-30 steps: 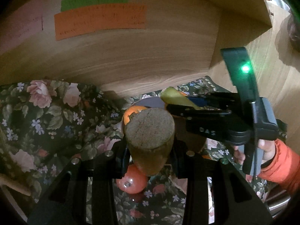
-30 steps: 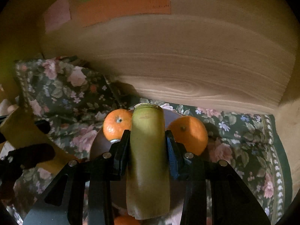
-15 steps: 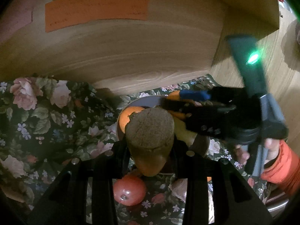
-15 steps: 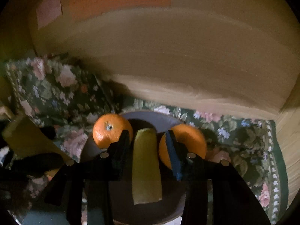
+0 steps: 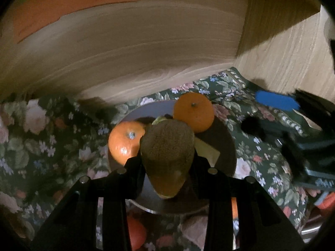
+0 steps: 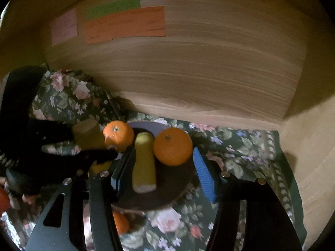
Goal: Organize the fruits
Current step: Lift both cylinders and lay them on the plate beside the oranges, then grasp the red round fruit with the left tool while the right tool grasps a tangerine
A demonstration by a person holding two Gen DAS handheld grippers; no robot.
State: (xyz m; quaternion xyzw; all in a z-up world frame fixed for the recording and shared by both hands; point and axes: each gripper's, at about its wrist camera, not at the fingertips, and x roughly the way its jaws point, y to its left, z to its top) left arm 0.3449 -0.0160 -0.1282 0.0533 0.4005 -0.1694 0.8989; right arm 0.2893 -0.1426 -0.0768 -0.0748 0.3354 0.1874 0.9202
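Right wrist view: yellow-green fruit piece (image 6: 144, 165) lies on the dark plate (image 6: 167, 196) between two oranges (image 6: 172, 146), right gripper (image 6: 163, 173) jaws just opened, let go. Left wrist view alone shows the left gripper (image 5: 167, 167) clamped on a brown fruit (image 5: 167, 154) above the plate.

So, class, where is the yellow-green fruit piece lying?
In the right wrist view, the yellow-green fruit piece lies on the dark plate, between the two oranges.
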